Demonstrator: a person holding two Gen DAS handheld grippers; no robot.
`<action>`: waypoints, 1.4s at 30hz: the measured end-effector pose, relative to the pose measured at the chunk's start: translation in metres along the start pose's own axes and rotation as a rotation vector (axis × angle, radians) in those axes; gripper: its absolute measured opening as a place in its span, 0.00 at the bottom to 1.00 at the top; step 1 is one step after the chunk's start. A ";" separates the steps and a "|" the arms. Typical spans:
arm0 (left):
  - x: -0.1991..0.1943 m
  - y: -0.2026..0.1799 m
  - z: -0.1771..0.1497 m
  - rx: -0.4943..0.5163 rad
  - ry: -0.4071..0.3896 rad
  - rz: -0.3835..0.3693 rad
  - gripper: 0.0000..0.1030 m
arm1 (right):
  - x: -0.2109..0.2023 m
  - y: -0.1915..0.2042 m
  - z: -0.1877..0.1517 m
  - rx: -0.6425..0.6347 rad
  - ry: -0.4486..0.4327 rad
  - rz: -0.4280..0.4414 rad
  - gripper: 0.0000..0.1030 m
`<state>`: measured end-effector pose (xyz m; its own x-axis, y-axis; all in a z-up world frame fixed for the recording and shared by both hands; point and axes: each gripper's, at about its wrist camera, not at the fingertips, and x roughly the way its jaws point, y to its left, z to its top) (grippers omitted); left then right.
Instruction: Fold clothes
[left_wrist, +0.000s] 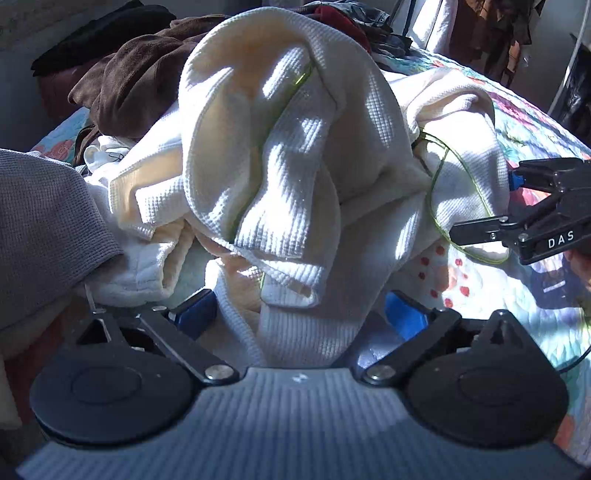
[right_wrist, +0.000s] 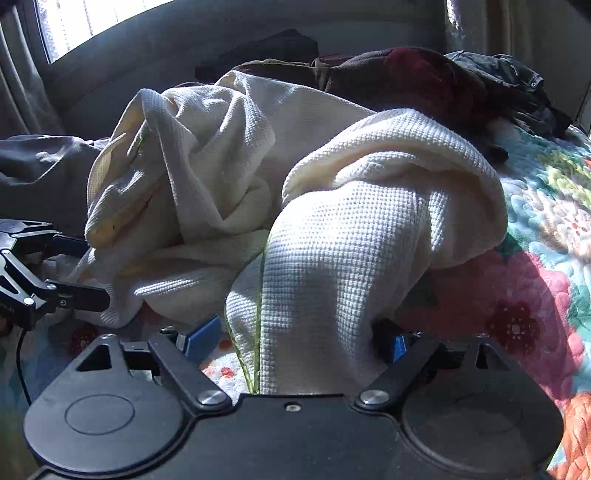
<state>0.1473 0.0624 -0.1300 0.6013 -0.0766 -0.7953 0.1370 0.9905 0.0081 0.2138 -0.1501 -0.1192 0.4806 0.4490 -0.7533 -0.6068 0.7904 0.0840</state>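
Both grippers (left_wrist: 301, 314) (right_wrist: 295, 339) wide open around white garment (left_wrist: 280, 155).

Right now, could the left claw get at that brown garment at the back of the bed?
Probably not directly. The cream waffle-knit garment is heaped between the open left claw and the brown garment, with cloth lying between its jaws. It would likely need to go over or around.

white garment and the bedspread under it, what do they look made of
White garment: looks like a soft waffle-knit, probably cotton thermal; a fine grid of small squares shows across it, matte, with thin green stitching. Bedspread: seems a quilted cotton cover, puffy stitched ridges over a printed floral pattern, no shine.
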 end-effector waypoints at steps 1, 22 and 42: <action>0.009 -0.007 -0.002 0.029 0.008 0.080 0.97 | 0.004 0.007 0.000 -0.039 0.013 -0.032 0.92; -0.022 -0.017 0.060 -0.022 -0.246 0.067 0.43 | -0.021 -0.057 0.006 0.462 -0.192 -0.054 0.65; 0.012 0.025 0.072 -0.050 -0.286 0.080 0.89 | 0.049 -0.106 0.026 0.546 -0.149 0.069 0.97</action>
<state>0.2143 0.0785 -0.0959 0.8072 -0.0204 -0.5900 0.0455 0.9986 0.0278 0.3177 -0.2015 -0.1481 0.5595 0.5299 -0.6374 -0.2436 0.8401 0.4847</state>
